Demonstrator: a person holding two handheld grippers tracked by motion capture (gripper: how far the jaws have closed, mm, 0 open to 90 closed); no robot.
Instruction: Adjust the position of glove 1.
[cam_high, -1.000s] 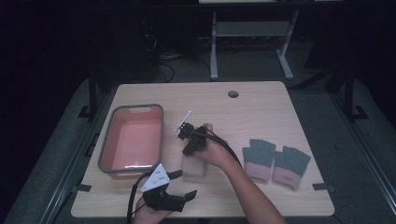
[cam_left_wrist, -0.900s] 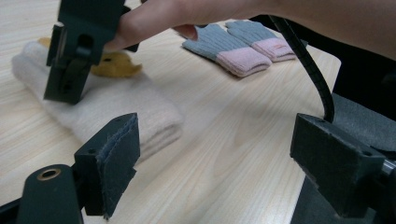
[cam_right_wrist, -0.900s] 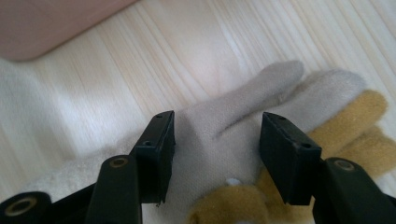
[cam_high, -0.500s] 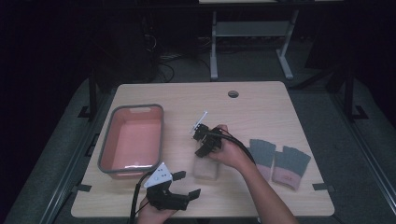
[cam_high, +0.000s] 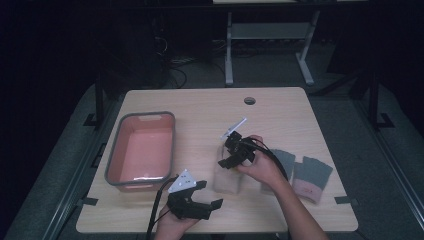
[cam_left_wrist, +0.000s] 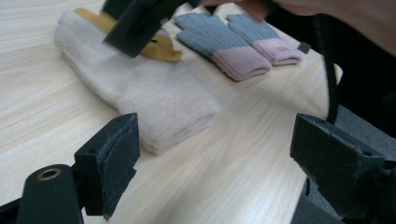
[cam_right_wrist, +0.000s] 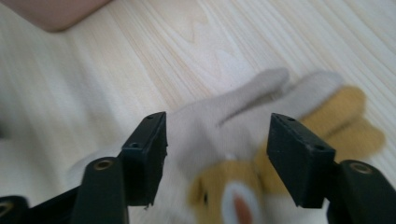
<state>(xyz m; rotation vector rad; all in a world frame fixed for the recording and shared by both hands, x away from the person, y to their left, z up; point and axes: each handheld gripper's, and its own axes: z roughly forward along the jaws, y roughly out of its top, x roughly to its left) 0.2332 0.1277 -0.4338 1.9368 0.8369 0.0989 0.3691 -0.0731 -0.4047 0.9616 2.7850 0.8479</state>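
Cream glove (cam_high: 227, 179) lies flat on the counter (cam_high: 280, 112) near its front edge, between the pink tub (cam_high: 141, 149) and the pair of grey-and-pink gloves (cam_high: 305, 172). It has mustard fingertips and an animal face on it. Your right gripper (cam_high: 226, 161) hangs just above the glove's finger end; its fingers (cam_right_wrist: 144, 156) have just been opening and now stand wide, with the glove below them but not pinched. Your left gripper (cam_high: 207, 204) sits low at the front of the counter, just beside the cuff, its fingers (cam_left_wrist: 114, 161) spread wide and holding nothing. The tub sits well apart to the left.
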